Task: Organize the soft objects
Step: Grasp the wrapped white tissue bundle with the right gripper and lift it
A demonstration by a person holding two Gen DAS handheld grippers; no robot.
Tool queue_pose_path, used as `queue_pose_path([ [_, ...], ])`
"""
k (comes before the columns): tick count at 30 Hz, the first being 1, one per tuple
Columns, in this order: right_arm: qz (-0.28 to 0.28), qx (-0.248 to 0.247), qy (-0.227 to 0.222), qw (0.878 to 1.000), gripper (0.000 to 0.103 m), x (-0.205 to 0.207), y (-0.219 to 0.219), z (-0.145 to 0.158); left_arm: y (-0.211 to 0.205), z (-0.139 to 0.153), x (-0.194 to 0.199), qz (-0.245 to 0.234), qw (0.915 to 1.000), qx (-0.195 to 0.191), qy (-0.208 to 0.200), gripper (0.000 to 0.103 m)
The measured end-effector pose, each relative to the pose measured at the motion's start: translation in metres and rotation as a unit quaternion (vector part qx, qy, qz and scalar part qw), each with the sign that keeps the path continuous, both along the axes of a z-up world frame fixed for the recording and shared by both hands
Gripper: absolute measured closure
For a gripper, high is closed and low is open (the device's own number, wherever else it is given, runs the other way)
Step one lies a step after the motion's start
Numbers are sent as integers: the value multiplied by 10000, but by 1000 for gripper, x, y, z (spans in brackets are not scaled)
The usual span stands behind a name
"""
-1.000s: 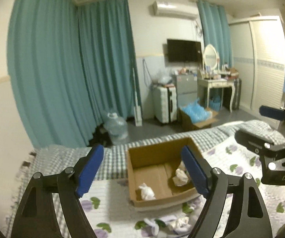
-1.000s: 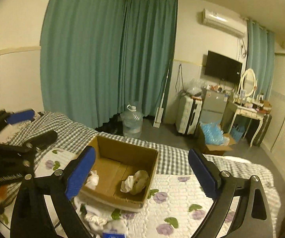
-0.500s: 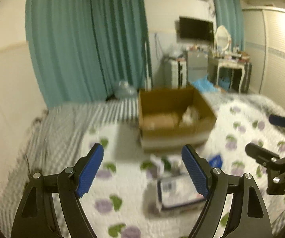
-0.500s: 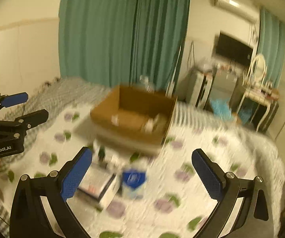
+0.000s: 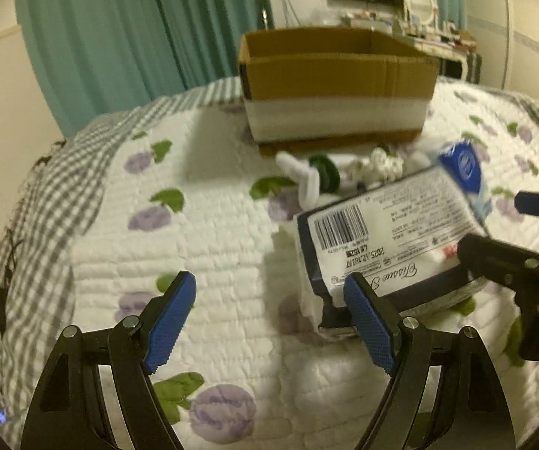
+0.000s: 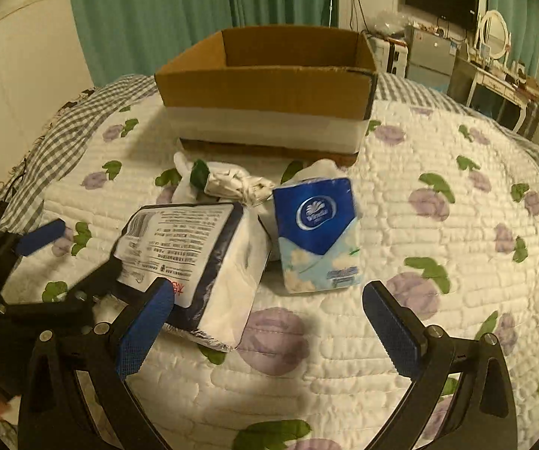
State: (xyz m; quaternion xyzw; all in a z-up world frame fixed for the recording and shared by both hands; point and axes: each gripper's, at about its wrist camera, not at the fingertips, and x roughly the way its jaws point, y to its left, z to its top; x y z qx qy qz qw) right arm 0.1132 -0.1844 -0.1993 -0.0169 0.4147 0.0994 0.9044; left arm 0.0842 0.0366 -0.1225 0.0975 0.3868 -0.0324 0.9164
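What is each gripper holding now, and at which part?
Nothing. The left gripper and the right gripper are both open above the quilt, near the tissue packs.

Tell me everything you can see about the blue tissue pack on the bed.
The blue tissue pack is a soft plastic-wrapped packet, deep blue on top with a round white logo, pale sky-blue with clouds below. It lies tilted on the quilt, in front of the cardboard box and apart from it. The larger white tissue pack lies close on its left, and crumpled white cloths behind it. Neither gripper holds it; the open right gripper points toward it.
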Motion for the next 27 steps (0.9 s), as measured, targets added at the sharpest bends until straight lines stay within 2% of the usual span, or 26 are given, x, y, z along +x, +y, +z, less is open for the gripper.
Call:
queue_pose_path([
  [4,-80,-6,150,9999,2,4,11,-10,2,-12,4,-80,9999,8,80,19],
  [9,-25,25,281,9996,2,6,29,-18,17,-22,10,37,9989,-350,301,19],
  [14,-57,368,498,9981,3,15,35,-27,23,-22,10,96,9984,-422,351,19],
  [17,-13,567,539,9969,12,16,36,-29,25,-21,7,114,9985,-415,336,19],
  [19,70,793,544,9953,29,16,36,-27,27,-19,6,127,9982,-457,355,20],
  [23,112,840,378,9957,36,9,37,-19,36,-8,-2,199,9979,-570,252,20],
  [25,141,913,236,9954,46,4,36,-11,39,1,-8,212,9979,-591,166,20],
  [27,191,908,6,9957,51,-5,34,1,41,12,-15,230,9984,-519,52,20],
])
